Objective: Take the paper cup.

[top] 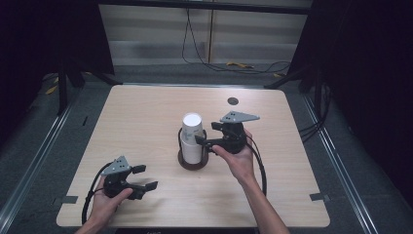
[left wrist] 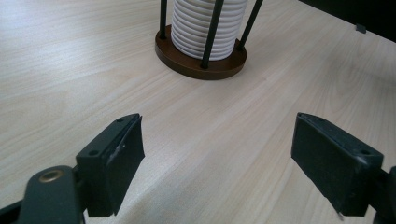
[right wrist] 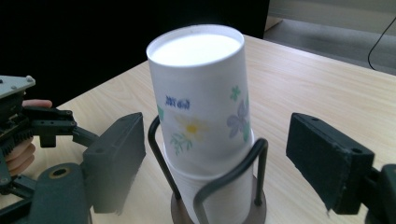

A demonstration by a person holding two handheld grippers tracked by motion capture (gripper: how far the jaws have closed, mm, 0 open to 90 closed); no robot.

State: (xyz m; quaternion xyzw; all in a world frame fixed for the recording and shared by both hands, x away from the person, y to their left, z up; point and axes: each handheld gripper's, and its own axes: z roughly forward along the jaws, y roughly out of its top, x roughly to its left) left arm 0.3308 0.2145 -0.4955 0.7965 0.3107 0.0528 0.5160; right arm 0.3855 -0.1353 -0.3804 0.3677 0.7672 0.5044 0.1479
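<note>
A stack of paper cups (top: 191, 139) stands upside down in a holder (top: 193, 161) near the middle of the table (top: 136, 112). The holder has a round brown base and thin black wire posts that rise around the stack. The top cup (right wrist: 201, 98) is white with a flower print and some blue lettering, and it sits a little higher and slightly tilted on the cups below it.

The right gripper (top: 201, 142) is just to the right of the stack, held level, with its jaws toward the cups. In the right gripper view (right wrist: 212, 163) the 2 black jaws stand wide apart on either side of the top cup, with a clear gap between each pad and the cup, so nothing is held.

The left gripper (top: 145, 178) is near the front left of the table, well apart from the holder. Its jaws are also spread wide with only bare table between them (left wrist: 219, 163). In the left gripper view the ribbed rims of the stacked cups (left wrist: 208, 23) and the brown base (left wrist: 201, 63) lie ahead of it.
</note>
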